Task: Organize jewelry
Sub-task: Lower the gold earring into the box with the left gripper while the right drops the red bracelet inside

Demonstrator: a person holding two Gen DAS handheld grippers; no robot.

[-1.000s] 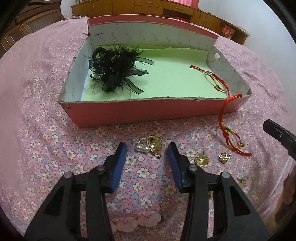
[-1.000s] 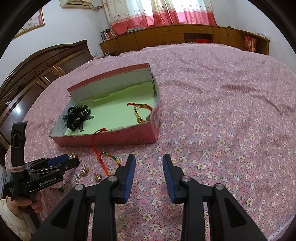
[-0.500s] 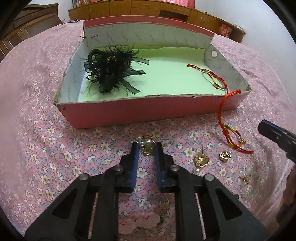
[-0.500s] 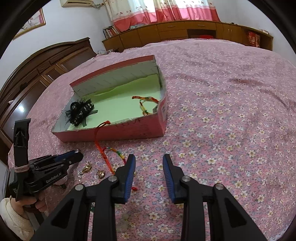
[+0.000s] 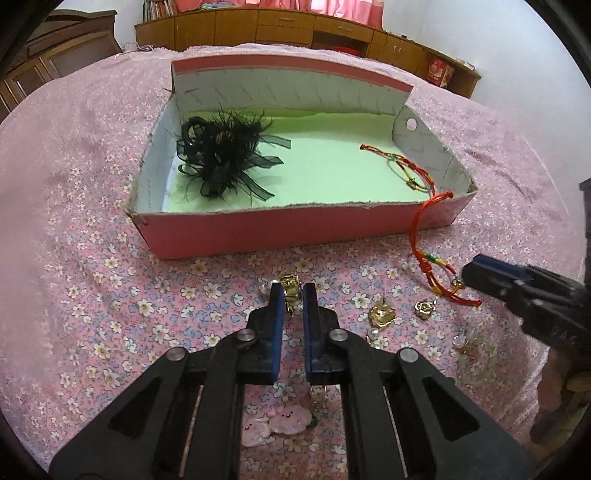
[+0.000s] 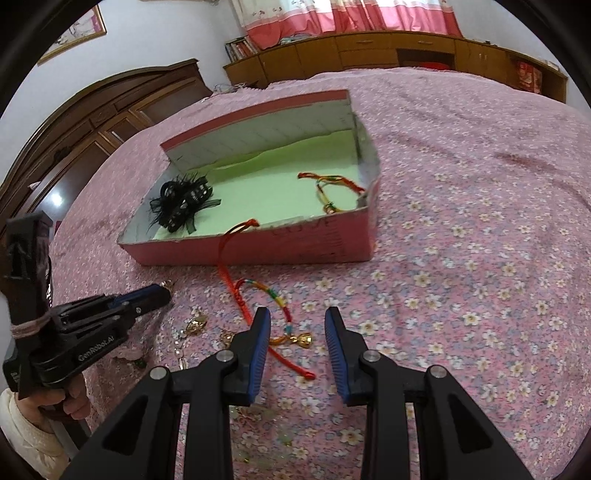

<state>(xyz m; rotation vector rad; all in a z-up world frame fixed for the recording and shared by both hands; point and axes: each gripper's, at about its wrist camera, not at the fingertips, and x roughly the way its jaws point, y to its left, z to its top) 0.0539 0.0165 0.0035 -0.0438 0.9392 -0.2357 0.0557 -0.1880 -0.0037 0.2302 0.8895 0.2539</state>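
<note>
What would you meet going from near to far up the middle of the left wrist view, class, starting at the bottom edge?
Pink charm → left gripper shut on the gold earring → pink box's front wall → green lining → box's back wall → wooden cabinets.

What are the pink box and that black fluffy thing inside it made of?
The box looks like cardboard: matte pink outside, with a ragged, torn top edge. The black hair ornament seems to be feathers and sheer ribbon, judging by its wispy strands and see-through loops.
</note>
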